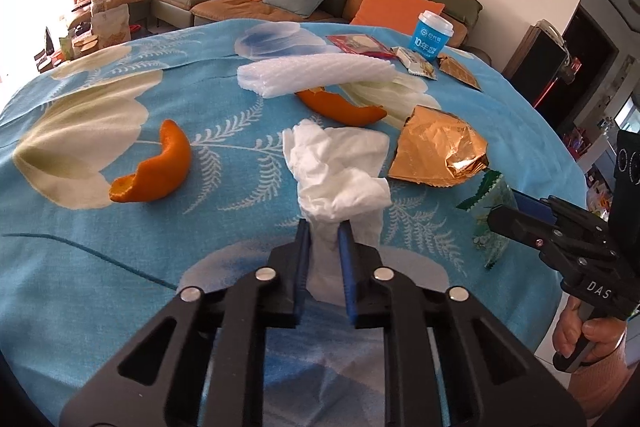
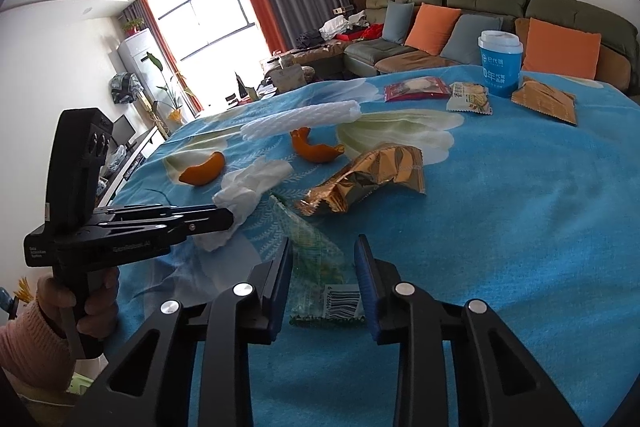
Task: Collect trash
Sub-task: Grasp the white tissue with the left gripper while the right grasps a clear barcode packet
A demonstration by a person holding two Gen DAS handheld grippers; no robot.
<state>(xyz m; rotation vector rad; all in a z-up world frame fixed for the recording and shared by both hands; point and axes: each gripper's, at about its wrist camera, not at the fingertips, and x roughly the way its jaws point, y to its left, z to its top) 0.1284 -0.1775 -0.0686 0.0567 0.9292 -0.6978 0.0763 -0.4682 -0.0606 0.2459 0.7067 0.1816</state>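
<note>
Left tool is clamped right down on the tissue, blue pads pinching the crumpled white wad at its near end, the rest of it bunching up beyond the tips on the table with its blue flowered cloth. From the right wrist view you see that same left tool side-on, a hand on its grip, the tissue sticking out past its tip. Right tool sits partly open, jaws straddling a green clear wrapper that lies flat on the cloth with its barcode end nearest the camera; the pads look just off the wrapper's edges, not squeezing it. In the left view the right tool comes in from the right edge, over that wrapper. Beyond the tissue lies a gold packet, crumpled, and two orange peels, one out to the left, one farther back by the white foam net. At the far edge stand a blue cup and three more snack packets.
</note>
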